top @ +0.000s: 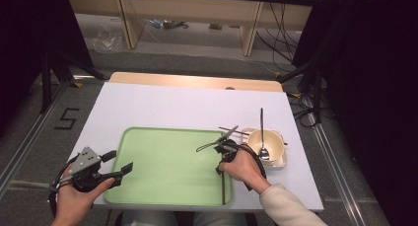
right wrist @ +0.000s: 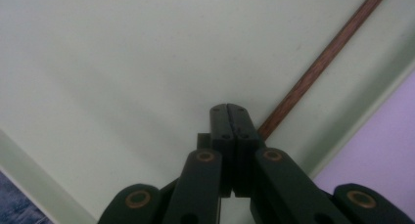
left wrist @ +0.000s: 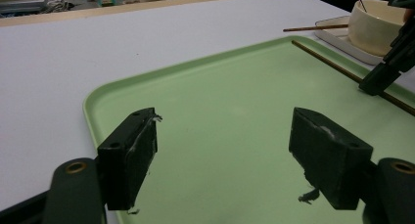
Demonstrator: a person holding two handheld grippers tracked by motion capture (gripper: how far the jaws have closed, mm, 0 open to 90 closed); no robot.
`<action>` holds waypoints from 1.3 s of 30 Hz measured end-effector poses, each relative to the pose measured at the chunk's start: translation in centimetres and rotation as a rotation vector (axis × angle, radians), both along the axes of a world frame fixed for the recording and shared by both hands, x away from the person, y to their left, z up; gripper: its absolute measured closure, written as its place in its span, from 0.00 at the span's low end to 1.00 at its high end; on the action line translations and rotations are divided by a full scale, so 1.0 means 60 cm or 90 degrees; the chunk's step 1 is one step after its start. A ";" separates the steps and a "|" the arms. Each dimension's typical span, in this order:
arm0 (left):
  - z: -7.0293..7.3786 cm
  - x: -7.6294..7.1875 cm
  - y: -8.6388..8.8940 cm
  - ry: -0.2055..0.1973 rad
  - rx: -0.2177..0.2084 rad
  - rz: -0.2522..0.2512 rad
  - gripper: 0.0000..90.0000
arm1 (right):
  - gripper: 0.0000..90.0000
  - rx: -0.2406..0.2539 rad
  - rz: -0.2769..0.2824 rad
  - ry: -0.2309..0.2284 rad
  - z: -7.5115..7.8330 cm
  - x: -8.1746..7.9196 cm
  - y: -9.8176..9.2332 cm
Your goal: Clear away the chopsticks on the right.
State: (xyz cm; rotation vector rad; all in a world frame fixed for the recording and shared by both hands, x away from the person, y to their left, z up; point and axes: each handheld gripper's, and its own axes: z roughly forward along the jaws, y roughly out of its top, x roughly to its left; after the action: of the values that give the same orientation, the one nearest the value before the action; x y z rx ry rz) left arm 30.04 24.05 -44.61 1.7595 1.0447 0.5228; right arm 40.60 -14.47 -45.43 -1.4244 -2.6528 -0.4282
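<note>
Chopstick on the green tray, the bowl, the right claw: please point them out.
chopstick [right wrist: 323,62], right gripper view, middle of the shaft
bowl [top: 266,139], high view, inner wall
right claw [right wrist: 230,117], right gripper view, closed tips

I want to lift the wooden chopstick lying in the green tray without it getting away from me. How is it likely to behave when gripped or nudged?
The chopstick looks thin, straight and round, so it probably stays stiff but may roll on the smooth tray. It lies flat near the tray's raised rim, so getting under it may be awkward. It is likely very light, and the shut right tool beside it could flick it aside.
</note>
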 end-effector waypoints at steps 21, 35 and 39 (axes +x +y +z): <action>-0.001 0.001 0.000 -0.001 -0.003 -0.002 0.29 | 0.99 0.022 -0.012 -0.044 0.016 0.023 -0.009; -0.001 0.001 0.001 -0.002 -0.004 0.000 0.29 | 0.77 -0.017 0.000 -0.161 0.059 0.085 -0.046; -0.001 0.001 0.001 -0.001 -0.006 -0.001 0.29 | 0.71 -0.036 0.010 -0.177 0.066 0.110 -0.058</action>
State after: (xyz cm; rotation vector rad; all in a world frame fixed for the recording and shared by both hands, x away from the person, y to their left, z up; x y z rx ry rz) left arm 30.09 24.09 -44.69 1.7515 1.0423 0.5178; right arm 47.23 -17.94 -41.44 -1.4551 -2.9107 -0.5944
